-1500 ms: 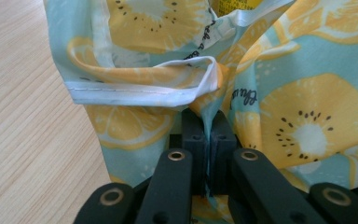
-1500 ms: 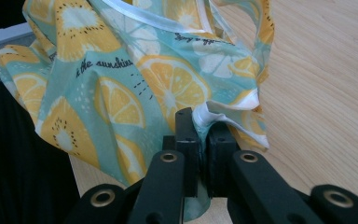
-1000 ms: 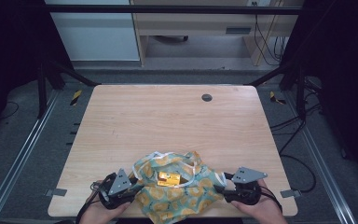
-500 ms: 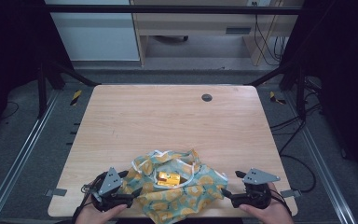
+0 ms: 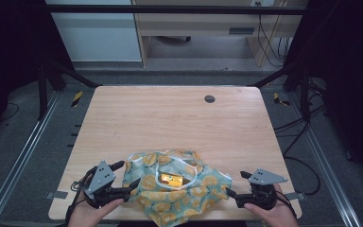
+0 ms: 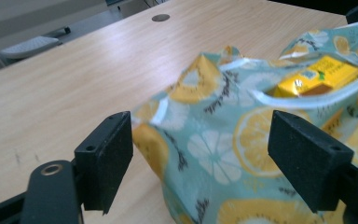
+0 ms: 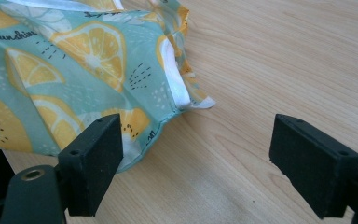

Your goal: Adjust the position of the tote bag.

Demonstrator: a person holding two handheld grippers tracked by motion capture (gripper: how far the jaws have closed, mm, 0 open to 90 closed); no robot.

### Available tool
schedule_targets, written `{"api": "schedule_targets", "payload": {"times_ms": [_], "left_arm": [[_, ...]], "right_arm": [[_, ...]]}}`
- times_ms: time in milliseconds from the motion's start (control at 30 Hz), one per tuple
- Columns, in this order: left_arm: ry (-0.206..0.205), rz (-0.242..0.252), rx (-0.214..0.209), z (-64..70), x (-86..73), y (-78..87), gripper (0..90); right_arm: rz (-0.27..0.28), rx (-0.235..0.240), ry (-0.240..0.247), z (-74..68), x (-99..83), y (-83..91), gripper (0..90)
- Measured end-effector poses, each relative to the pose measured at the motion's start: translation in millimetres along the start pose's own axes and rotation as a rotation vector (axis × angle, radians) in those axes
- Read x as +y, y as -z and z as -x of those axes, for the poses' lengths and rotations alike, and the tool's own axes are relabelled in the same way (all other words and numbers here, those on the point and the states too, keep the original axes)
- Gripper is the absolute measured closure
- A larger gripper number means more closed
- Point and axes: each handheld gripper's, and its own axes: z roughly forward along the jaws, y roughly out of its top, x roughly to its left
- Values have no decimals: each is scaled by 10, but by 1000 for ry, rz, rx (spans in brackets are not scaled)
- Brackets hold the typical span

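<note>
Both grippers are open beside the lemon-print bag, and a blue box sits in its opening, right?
Not quite: the box is yellow, as the left gripper view shows. Both the left gripper and right gripper are open beside the lemon-print bag.

The worktop point(image 5: 179, 118) is pale wood-grain board, smooth and matt. The bag point(image 5: 175, 187) is thin printed cloth, soft, creased and matt, edged with white piping. Inside it a yellow carton point(image 5: 171, 179) looks glossy. The tongs' point(image 6: 200, 163) pads are matt black and slightly rough, like foam rubber.
</note>
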Motion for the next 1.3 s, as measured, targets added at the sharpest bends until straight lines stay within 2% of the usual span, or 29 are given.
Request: {"api": "schedule_targets", "payload": {"times_ms": [100, 200, 300, 400, 433, 567, 767, 867, 900, 1000, 1100, 1233, 1300], "left_arm": [[-34, -28, -10, -26, 177, -66, 238], [-57, -67, -34, -38, 350, -198, 243], [-59, -109, -58, -45, 491, -396, 247], [-98, -154, -75, -32, 598, -602, 277], [-98, -163, -80, -26, 622, -666, 280], [-116, -240, -98, -4, 650, -911, 292], [-125, -297, -83, 1, 614, -1136, 331], [-131, -342, -93, -11, 581, -1202, 444], [-135, -352, -100, -9, 568, -1215, 512], [-135, -350, -107, -2, 549, -1214, 701], [-145, -331, -108, 10, 557, -1175, 841], [-125, -242, -100, 44, 601, -1059, 887], [-119, -197, -113, 65, 642, -972, 890]], "right_arm": [[3, -11, 2, 6, 4, 1, 188], [10, -17, -4, 14, 9, 14, 193], [15, -20, -3, 27, 7, 30, 200], [17, -25, -8, 33, 4, 40, 204], [17, -26, -6, 36, 2, 42, 204], [13, -27, -1, 35, -3, 44, 207], [18, -26, 7, 32, 4, 45, 212], [17, -29, 5, 37, 4, 49, 214], [19, -29, 5, 41, 4, 50, 215], [22, -33, 3, 45, 6, 56, 218], [21, -38, 0, 50, 6, 59, 220], [26, -46, 0, 60, 13, 60, 223], [32, -57, 2, 67, 26, 67, 228]]}}
